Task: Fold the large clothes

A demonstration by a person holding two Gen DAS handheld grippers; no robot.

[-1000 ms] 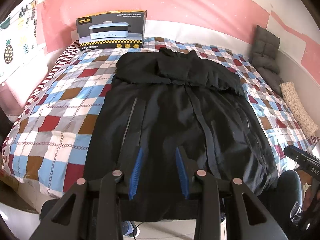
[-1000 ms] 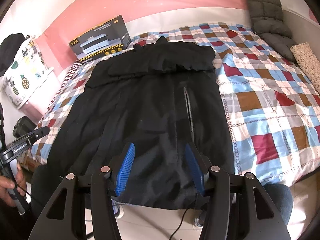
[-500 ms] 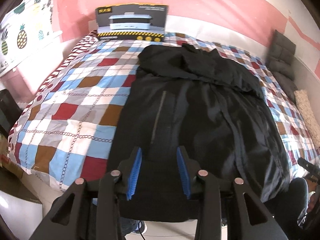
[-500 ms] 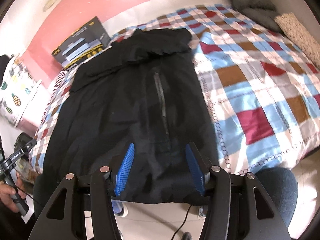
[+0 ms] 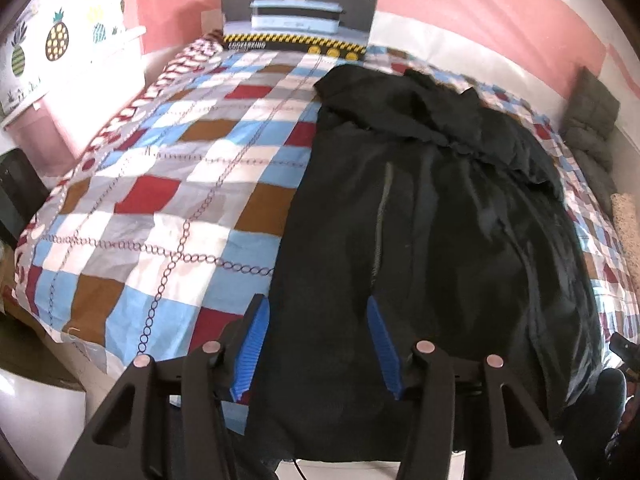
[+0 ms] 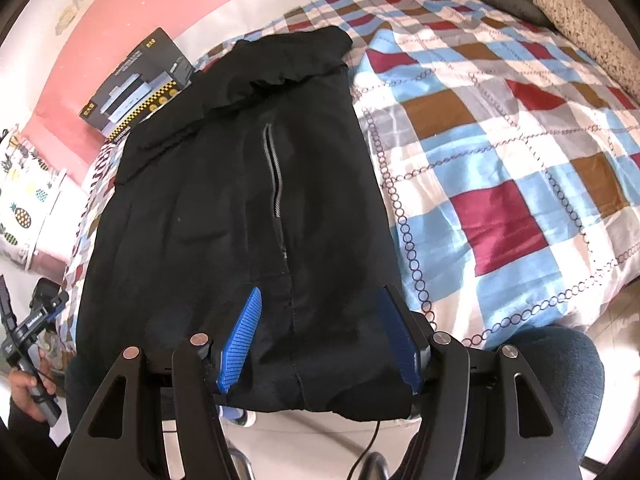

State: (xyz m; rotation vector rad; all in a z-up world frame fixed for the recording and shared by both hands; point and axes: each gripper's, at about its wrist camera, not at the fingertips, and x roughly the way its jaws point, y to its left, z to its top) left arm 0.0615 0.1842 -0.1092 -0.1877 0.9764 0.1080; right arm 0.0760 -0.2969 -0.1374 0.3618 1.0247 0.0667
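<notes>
While one black jacket (image 5: 432,240) lies flat, left tool (image 5: 316,344) and right tool (image 6: 320,340) gape wide.

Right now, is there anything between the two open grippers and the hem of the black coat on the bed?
Nothing visible. The left gripper and the right gripper both hang open directly over the near hem of the black coat, with no object between them and the fabric. The box stands far behind.

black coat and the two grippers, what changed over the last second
The left gripper slid out toward the left side of the black coat; the right gripper slid toward its right side. Both came lower over the hem. Nothing was gripped: both jaws stayed open. The coat, checked bedspread and box did not move.
</notes>
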